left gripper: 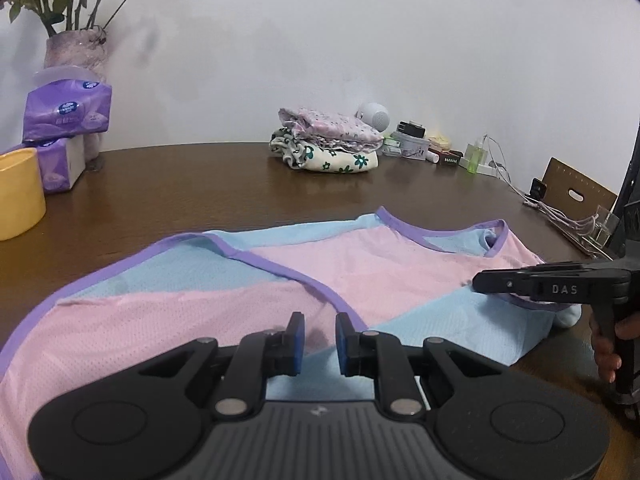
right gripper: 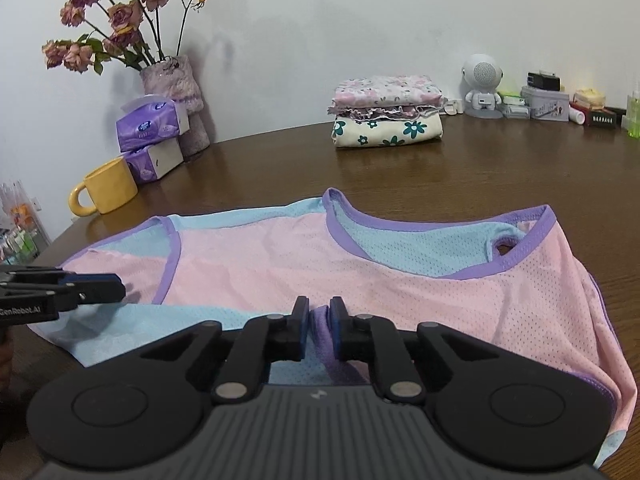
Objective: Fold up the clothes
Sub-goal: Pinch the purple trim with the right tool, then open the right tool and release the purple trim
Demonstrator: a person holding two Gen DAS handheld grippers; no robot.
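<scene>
A pink and light-blue mesh vest with purple trim [left gripper: 360, 268] lies spread on the brown table, partly folded over itself; it also shows in the right wrist view [right gripper: 280, 264]. My left gripper [left gripper: 319, 330] hovers just above the vest's near part, its jaws a little apart with nothing between them. It shows from the side in the right wrist view [right gripper: 116, 286]. My right gripper [right gripper: 319, 312] is shut on the vest's purple-trimmed edge, which bunches between the pads. It enters the left wrist view from the right [left gripper: 480, 282].
Two folded floral garments [right gripper: 386, 112] are stacked at the back of the table [right gripper: 460, 172]. A yellow mug [right gripper: 106, 192], tissue packs [right gripper: 152, 132] and a vase of dried roses [right gripper: 172, 76] stand at the left. A speaker figure [right gripper: 482, 84], tins and bottles line the back right.
</scene>
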